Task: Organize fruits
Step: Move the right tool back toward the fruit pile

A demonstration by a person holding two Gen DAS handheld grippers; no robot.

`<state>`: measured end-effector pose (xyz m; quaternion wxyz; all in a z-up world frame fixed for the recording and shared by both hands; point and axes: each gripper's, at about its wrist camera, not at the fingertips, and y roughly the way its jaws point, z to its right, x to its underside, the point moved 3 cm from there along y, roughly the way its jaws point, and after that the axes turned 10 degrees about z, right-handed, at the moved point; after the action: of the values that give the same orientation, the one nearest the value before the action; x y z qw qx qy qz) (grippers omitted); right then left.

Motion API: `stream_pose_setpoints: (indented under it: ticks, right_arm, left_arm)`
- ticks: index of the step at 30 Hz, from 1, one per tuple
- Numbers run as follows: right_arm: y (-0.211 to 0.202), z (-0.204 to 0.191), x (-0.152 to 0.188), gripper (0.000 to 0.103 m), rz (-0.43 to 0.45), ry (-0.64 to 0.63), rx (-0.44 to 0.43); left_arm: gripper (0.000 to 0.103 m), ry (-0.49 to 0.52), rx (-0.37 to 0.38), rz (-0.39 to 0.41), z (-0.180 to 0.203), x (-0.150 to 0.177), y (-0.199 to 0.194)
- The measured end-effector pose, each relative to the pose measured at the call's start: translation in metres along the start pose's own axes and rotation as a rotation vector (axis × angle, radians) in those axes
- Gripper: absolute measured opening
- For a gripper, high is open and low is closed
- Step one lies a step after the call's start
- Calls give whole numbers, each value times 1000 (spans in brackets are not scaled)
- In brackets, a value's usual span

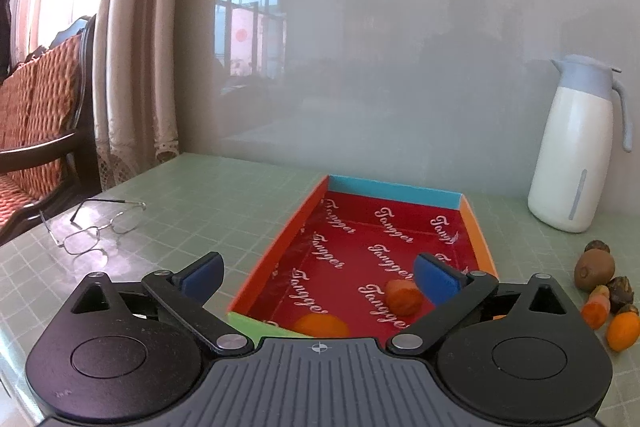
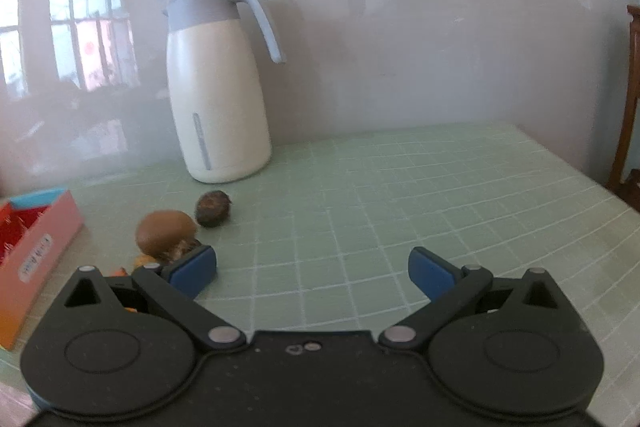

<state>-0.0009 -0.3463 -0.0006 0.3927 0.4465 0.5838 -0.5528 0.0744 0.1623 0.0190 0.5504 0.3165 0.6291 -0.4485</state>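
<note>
A shallow red-lined box lies on the green table. In it are a carrot piece and an orange fruit, partly hidden by my gripper body. My left gripper is open and empty above the box's near end. Right of the box lie a kiwi, dark water chestnuts, a carrot piece and a small orange fruit. In the right wrist view my right gripper is open and empty, with the kiwi and a chestnut beyond its left finger.
A white jug with a blue-grey lid stands at the back against the wall; it also shows in the right wrist view. Wire glasses lie left of the box. A wooden chair with a cushion stands off the table's left edge.
</note>
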Motion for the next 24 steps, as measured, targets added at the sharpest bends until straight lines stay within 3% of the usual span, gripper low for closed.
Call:
stream_pose_setpoints:
  ticks: [8, 13, 17, 24]
  right_arm:
    - [-1, -17, -2, 103, 15, 0, -69]
    - [2, -36, 2, 102, 11, -60, -84]
    - [4, -52, 7, 100, -16, -78, -147]
    - [6, -79, 14, 101, -26, -150, -159]
  left_arm:
    - [103, -17, -21, -6, -14, -1, -2]
    - [103, -17, -37, -7, -24, 0, -3]
    - [103, -23, -53, -12, -36, 1, -3]
    - [103, -60, -76, -27, -57, 4, -3]
